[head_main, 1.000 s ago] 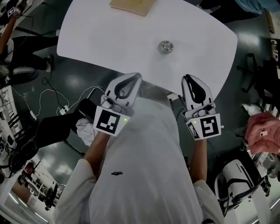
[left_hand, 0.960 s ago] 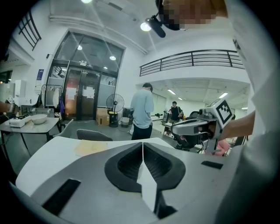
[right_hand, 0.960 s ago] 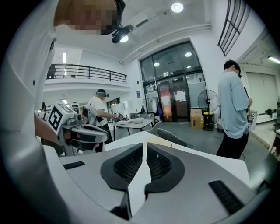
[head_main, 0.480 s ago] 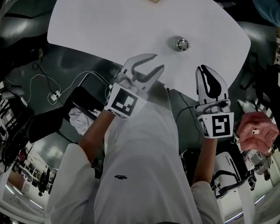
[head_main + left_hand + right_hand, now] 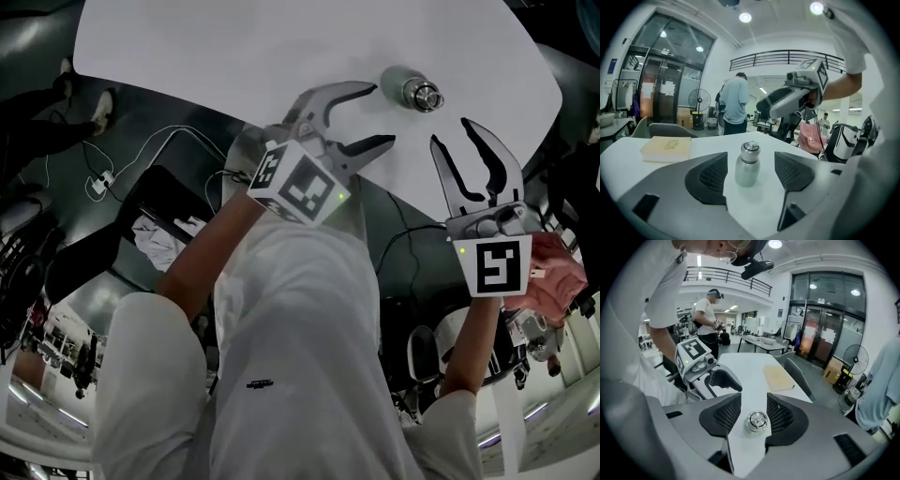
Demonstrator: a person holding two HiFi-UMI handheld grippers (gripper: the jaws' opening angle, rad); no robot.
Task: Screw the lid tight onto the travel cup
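Observation:
A small silver travel cup (image 5: 411, 90) with its metal lid (image 5: 427, 95) on top stands on the white table (image 5: 234, 56) near the front right edge. My left gripper (image 5: 380, 114) reaches over the table edge just left of the cup; its jaws are opening and hold nothing. In the left gripper view the cup (image 5: 747, 165) stands upright ahead, framed by the two pads, untouched. My right gripper (image 5: 452, 133) hangs just in front of the cup, its jaws opening and holding nothing. In the right gripper view the cup (image 5: 757, 422) shows from above between the pads, with a gap on each side.
A flat tan pad (image 5: 665, 147) lies at the far side of the table. A pink bag (image 5: 555, 279) sits on a chair at the right. Cables (image 5: 122, 169) and a dark bag lie on the floor to the left. People stand in the hall behind.
Both grippers have moved from below the table edge up toward the cup. Their jaws went from shut to open, the left first, then the right.

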